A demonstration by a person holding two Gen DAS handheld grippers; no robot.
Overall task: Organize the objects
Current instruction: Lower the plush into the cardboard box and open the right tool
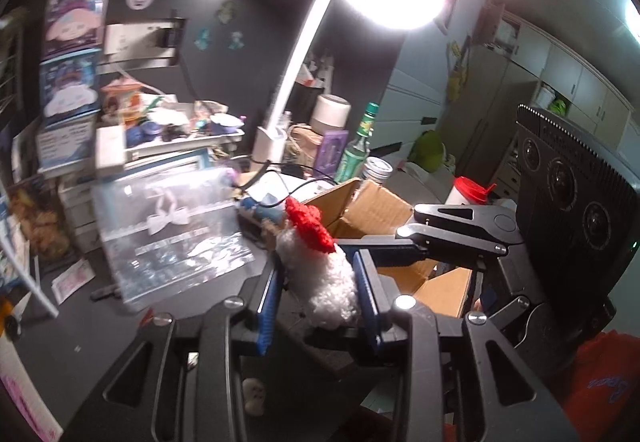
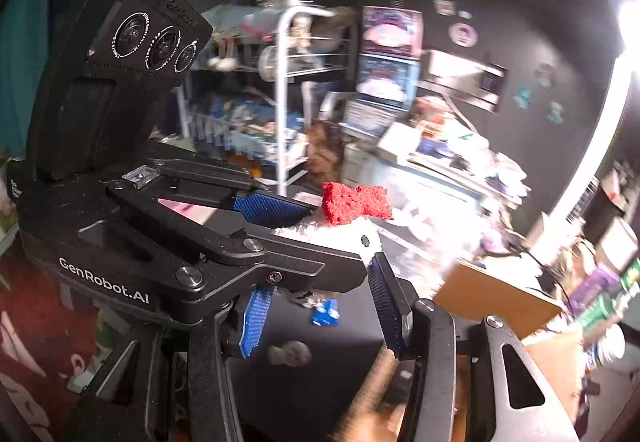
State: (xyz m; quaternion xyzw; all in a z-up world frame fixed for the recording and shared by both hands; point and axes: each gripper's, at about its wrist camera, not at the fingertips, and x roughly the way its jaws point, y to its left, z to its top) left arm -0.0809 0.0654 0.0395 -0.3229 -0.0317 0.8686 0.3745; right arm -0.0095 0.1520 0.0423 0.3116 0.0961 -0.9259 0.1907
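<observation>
My left gripper (image 1: 320, 274) is shut on a fluffy white plush toy with a red knitted bow (image 1: 324, 266), held above the near edge of an open cardboard box (image 1: 384, 210). The toy also shows in the right wrist view (image 2: 352, 218), held by the left gripper (image 2: 320, 226). My right gripper (image 2: 320, 306) is open and empty, its blue pads (image 2: 256, 318) apart, just below the left gripper. In the left wrist view the right gripper (image 1: 404, 234) reaches in from the right over the box.
A clear zip bag with a white bow (image 1: 172, 234) lies on the dark desk (image 1: 100, 334). A white desk lamp (image 1: 280, 130), a green bottle (image 1: 356, 150), a red-lidded cup (image 1: 468, 190) and cluttered trays (image 1: 168, 134) stand behind. A small white figure (image 1: 254, 396) lies on the desk.
</observation>
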